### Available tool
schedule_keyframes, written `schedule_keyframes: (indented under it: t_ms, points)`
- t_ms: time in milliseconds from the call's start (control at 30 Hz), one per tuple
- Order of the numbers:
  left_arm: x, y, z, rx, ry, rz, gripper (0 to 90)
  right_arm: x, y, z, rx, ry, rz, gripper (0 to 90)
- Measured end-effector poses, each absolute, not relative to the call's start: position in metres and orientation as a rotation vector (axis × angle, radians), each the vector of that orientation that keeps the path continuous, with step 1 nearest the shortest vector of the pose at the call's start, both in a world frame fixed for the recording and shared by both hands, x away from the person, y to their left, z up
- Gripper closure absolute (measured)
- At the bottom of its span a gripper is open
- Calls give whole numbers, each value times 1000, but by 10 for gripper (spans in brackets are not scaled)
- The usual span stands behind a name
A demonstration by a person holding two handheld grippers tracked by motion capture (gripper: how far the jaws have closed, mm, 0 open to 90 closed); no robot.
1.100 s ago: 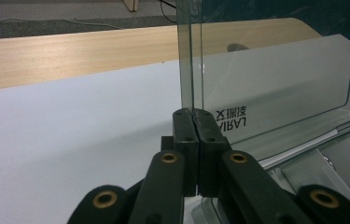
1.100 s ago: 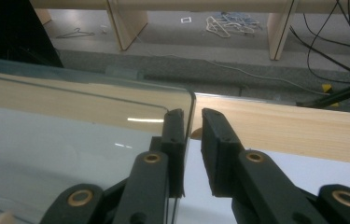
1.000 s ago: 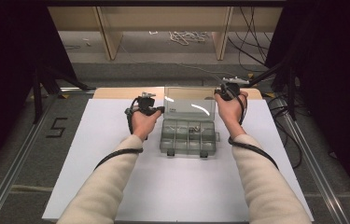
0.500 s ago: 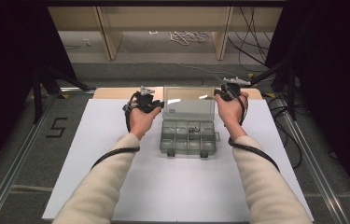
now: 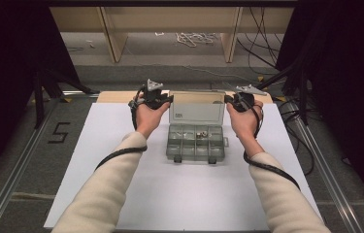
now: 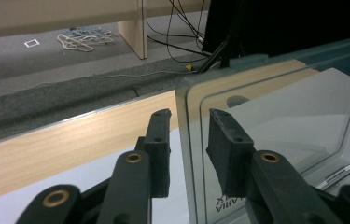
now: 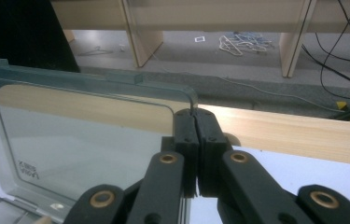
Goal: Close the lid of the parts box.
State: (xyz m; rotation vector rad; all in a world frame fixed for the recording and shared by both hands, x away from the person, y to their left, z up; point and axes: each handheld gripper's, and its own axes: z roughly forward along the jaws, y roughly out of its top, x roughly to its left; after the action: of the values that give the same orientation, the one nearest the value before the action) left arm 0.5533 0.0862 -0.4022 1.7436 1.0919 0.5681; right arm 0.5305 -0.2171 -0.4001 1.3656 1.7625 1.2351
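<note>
We see a white table top [image 5: 121,194] with a pale wooden strip [image 5: 116,96] along its far edge, standing on grey carpet [image 5: 170,58]; beyond it are wooden shelf legs [image 5: 113,34], a tangle of white cord [image 5: 194,37] on the floor and dark cables [image 5: 262,29] at the right, with black curtains on both sides and a "5" marked on the floor [image 5: 59,132] at the left. In the middle of the table sits a clear compartment box [image 5: 196,142], its lid [image 5: 197,107] raised upright at the far side; a few small parts lie in the far compartments, too small for us to identify. The left gripper [image 6: 189,140] has its jaws apart, one on each side of the lid's left edge, with a gap between them and the plastic. The right gripper [image 7: 194,140] is pressed together on the lid's upper right corner, pinching its edge. Cream sleeves [image 5: 107,194] reach in from below.
</note>
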Motion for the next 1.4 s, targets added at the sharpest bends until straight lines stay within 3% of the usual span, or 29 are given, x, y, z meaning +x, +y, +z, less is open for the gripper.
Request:
schedule_keyframes:
  t_ms: [300,433,500,700,933,1033,1400]
  points:
    - [549,86,-395,1727,1090,621,844,519,-217,-398,1355,1763,1251,892]
    - [546,85,-394,1724,1092,625,852,518,-217,-398,1346,1769,1245,886]
    - [545,86,-394,1725,1089,620,853,519,-218,-399,1321,1767,1237,823]
    - [542,87,-393,1736,1075,624,853,520,-219,-395,1311,1746,1246,765]
    - [541,86,-392,1735,1073,619,852,526,-215,-395,1309,1780,1207,774]
    - [540,87,-392,1743,1063,625,852,526,-213,-395,1300,1781,1196,847]
    - [529,88,-393,1742,1025,650,850,515,-216,-395,1310,1775,1226,868]
